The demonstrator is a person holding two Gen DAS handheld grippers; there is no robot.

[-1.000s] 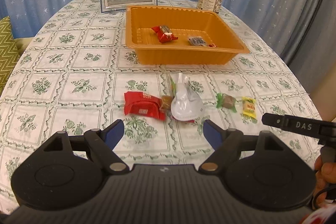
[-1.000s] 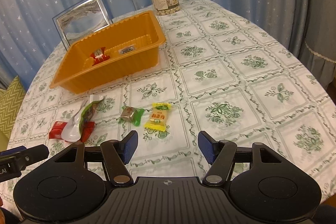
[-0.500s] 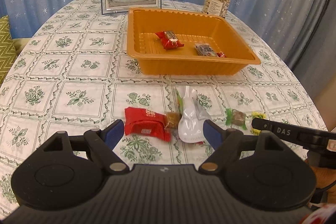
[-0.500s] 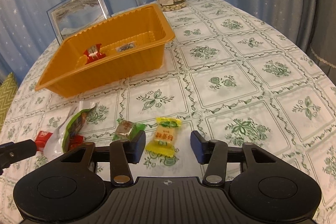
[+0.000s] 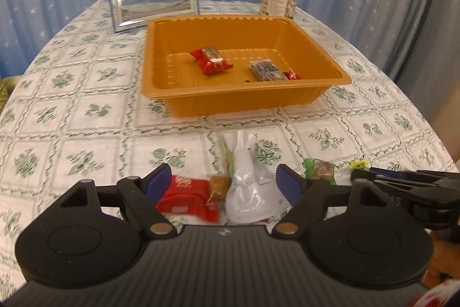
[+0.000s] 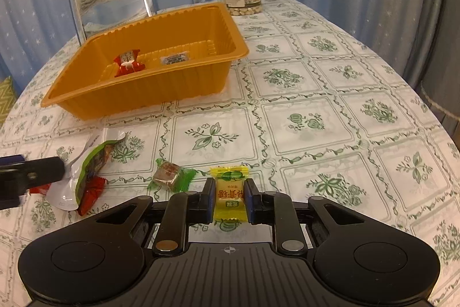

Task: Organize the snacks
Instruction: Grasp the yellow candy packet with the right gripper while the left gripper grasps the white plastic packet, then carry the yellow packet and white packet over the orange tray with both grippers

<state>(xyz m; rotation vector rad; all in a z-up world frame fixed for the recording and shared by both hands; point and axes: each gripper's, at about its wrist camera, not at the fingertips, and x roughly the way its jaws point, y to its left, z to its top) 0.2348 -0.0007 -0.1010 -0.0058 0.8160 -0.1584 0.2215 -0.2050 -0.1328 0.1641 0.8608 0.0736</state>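
The right gripper (image 6: 229, 199) has just closed its jaws onto the yellow wrapped candy (image 6: 229, 193) on the green-patterned tablecloth (image 6: 302, 94), ready for the ribbed orange plastic tray (image 6: 149, 94), while the left gripper (image 5: 222, 183) hangs open over the red foil snack packet (image 5: 187, 199).

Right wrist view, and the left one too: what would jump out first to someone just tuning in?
The orange tray dominates mid-table, with two wrapped snacks already inside. Nearest the camera, the right gripper has just closed on the yellow candy, which sits between its pads. To the left, the left gripper hangs open over the red snack packet and the white pouch.
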